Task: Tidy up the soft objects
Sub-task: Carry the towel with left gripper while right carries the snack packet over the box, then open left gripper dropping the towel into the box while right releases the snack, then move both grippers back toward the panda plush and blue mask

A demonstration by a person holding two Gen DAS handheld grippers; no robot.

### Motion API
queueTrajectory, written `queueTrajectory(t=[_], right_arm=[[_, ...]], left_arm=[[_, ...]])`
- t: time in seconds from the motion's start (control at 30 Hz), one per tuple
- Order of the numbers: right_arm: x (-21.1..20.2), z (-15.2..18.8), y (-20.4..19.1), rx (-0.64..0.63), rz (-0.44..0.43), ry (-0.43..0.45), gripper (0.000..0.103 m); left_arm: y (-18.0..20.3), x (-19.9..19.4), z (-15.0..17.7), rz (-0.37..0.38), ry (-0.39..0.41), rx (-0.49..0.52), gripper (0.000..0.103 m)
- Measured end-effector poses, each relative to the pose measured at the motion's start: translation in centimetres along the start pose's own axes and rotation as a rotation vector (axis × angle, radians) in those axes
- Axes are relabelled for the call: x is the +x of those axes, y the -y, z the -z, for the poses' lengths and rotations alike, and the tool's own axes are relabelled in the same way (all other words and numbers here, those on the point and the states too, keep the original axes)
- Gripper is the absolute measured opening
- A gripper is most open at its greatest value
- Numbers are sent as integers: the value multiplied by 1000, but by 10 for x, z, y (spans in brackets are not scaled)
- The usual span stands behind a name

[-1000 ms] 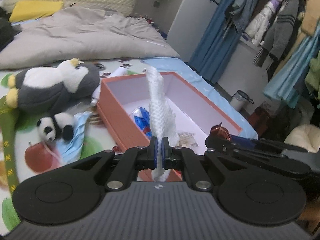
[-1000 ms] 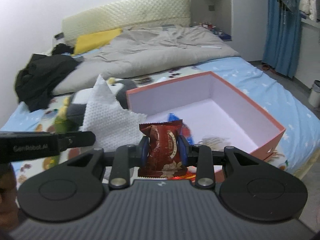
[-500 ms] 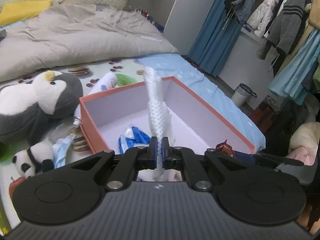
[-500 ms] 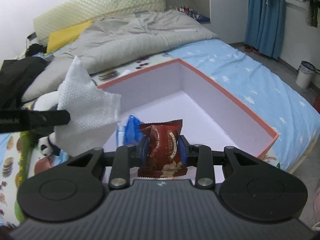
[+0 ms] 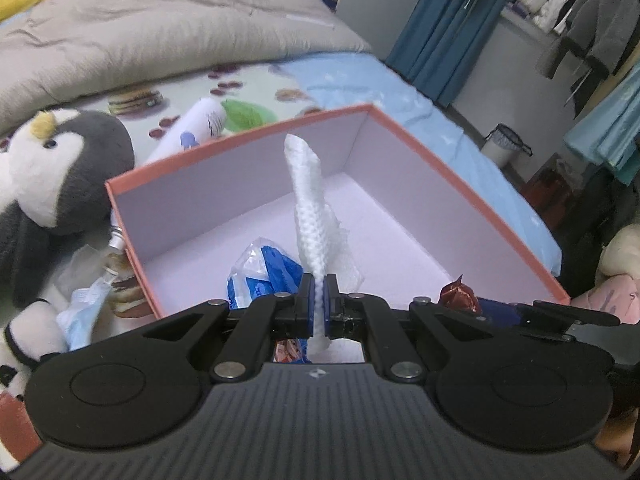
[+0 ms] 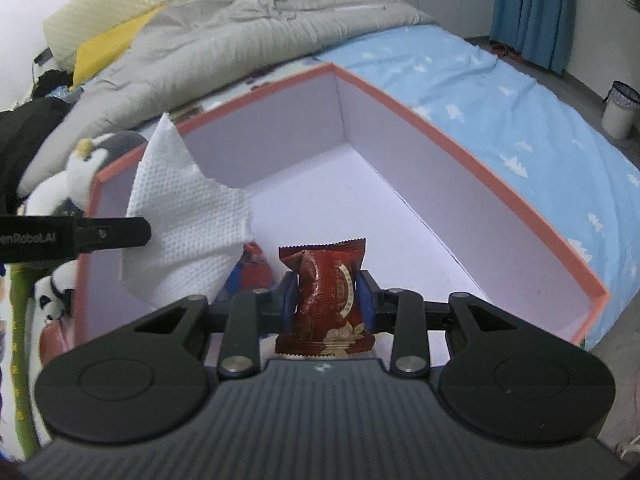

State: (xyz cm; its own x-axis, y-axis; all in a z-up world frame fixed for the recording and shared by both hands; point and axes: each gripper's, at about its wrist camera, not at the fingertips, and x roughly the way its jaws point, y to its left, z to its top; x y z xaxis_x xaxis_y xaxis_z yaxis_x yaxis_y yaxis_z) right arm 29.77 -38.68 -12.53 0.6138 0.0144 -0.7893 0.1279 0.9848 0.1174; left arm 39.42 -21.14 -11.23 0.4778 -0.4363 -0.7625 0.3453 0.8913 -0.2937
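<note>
An open orange box [image 5: 460, 184] [image 6: 460, 136] with a pale lilac inside sits on the bed. My left gripper [image 5: 319, 304] is shut on a white textured tissue [image 5: 310, 204] that stands up over the box; the tissue [image 6: 188, 216] hangs at the left in the right wrist view. My right gripper [image 6: 327, 300] is shut on a dark red snack packet [image 6: 326, 292], held above the box's near side; the packet [image 5: 458, 298] shows at the right in the left wrist view. A blue-and-white wrapper [image 5: 264, 276] lies inside the box.
A plush penguin [image 5: 52, 184] and a small panda toy [image 5: 20, 340] lie left of the box, with a white tube [image 5: 192, 128] behind it. A grey duvet [image 6: 248, 36] covers the far bed. A waste bin [image 6: 620, 110] stands on the floor at right.
Both grippers have moved forward and down over the box with the tissue and the packet still held. The box now fills more of both views.
</note>
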Motion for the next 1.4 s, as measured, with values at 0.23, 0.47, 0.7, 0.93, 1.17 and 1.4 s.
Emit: queueTrajectory(t=[0.23,0.47,0.7,0.93,1.17,1.4], right_arm=[[20,0,7,4,-3,-42,38],[12,-3,4,11,-12,-42,61],[-26,5,-7,-10,-17,19,62],[-79,23,-24,-22,-30,105,62],[-115,43,-46,-40,-71,158,62],[-120,70,-73,-125,-87,140,62]], left_arm=[[-6,25,-2,-7,-29,-4,6],[-8,9,-1,-20,-6,-11,14],[1,-44,14,-14,53,13,24],[7,-108,41,-11,146,44,38],[-5,-177,80,-28,235,22,38],[-39,-233,128,-33,322,-98,38]])
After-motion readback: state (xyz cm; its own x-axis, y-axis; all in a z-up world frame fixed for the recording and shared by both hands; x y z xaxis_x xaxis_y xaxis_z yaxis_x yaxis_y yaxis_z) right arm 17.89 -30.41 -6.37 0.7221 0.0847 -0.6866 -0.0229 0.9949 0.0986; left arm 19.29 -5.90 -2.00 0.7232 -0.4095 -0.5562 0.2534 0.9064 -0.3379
